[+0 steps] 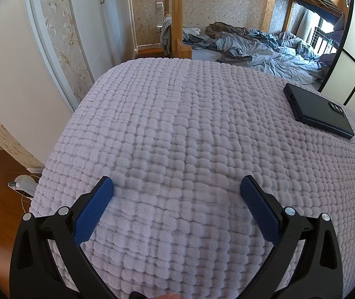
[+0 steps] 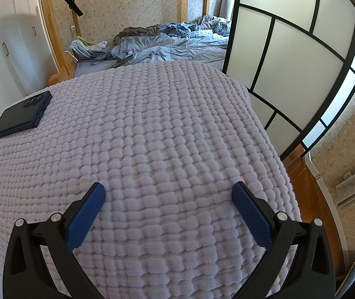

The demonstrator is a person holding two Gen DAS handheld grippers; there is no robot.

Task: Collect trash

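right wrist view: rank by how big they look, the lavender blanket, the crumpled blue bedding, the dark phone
1. lavender blanket, fills most of the view.
2. crumpled blue bedding, though it lies farther back, so its true size may be greater.
3. dark phone, plainly smallest.

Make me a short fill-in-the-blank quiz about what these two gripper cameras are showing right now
1. Both the left gripper and the right gripper have their jaws ____.
2. The only loose item lying on the lavender quilted cover is a dark ____.
3. In the right wrist view, the phone lies toward the ____ side of the picture.
4. The rumpled bedding on the bed behind is mostly ____ in colour.

Missing words: open; phone; left; blue
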